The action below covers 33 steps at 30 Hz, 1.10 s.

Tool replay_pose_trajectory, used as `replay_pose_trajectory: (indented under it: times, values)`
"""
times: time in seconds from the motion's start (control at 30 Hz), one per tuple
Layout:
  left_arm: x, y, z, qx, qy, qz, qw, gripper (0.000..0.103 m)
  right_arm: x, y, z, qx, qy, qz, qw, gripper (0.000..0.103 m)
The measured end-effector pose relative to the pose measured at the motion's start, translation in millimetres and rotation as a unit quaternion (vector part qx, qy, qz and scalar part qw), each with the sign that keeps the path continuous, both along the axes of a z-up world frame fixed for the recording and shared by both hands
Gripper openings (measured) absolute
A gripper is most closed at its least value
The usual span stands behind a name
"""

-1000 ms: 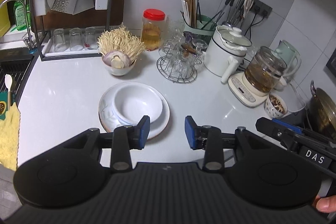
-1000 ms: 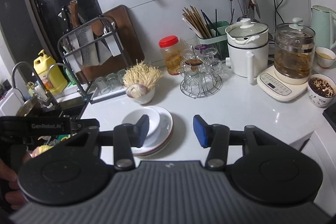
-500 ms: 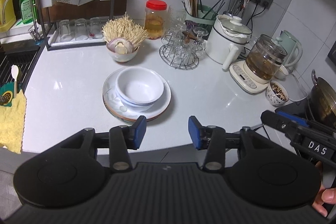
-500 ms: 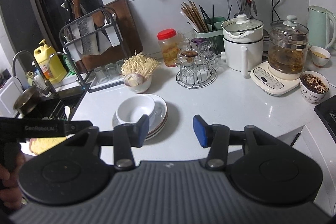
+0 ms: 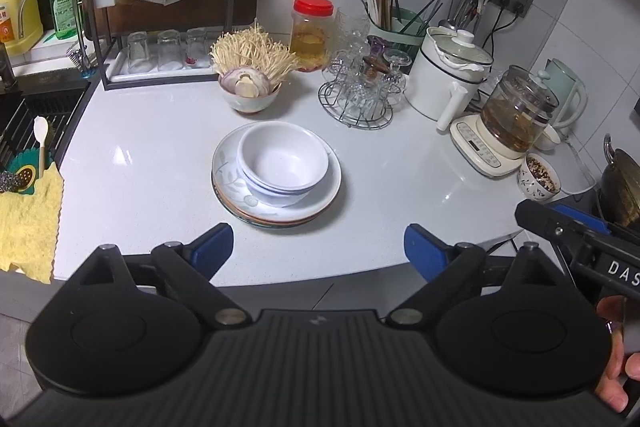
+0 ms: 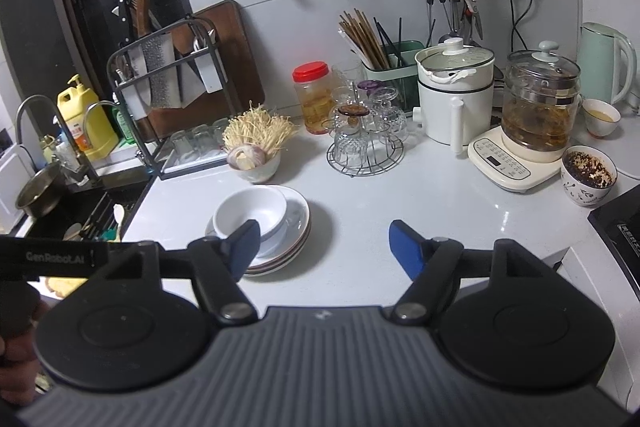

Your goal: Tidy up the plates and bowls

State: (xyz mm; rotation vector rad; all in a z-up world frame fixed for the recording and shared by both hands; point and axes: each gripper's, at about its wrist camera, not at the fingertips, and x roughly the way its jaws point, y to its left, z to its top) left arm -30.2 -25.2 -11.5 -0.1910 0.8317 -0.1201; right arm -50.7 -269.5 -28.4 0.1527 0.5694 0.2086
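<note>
- The left gripper has its blue fingers spread wide with nothing between them; they have just been opening.
- The right gripper is also spread and empty, a little narrower, its fingers having just been opening too.
- The nested white bowls sit on the stack of plates on the white tabletop, set toward the left side of the plates rather than centred.
- From the left fingers the stack lies straight ahead and slightly left of the gap's middle, near but apart, with bare tabletop between.
- From the right fingers it lies ahead and well off to the left; the left finger's tip overlaps the bowl's near rim in that view, though contact cannot be told.
- Bowls and plates are round, so no long axis governs the approach; the rim is the likely hold.
- Judged from this, the left hand is better lined up to reach forward to the stack.
</note>
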Motion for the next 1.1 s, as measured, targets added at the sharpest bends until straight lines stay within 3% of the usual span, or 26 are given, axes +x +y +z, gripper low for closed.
replay_pose_trajectory:
  times: [0.37, 0.57, 1.1]
  values:
    - [-2.0, -3.8, 2.3, 0.017, -0.007, -0.007, 0.9998, 0.096, -0.7, -0.7, -1.0, 0.004, 0.003, -0.008, 1.0, 0.075]
    - [-2.7, -4.8, 2.3, 0.018, -0.003, -0.006, 0.9998, 0.097, 0.0, -5.4, -2.2, 0.01, 0.006, -0.022, 1.0, 0.103]
    - [0.6, -4.7, -0.2, 0.024, 0.004, -0.006, 0.9997, 0.097, 0.7, -3.6, -4.8, 0.01, 0.011, -0.023, 1.0, 0.103]
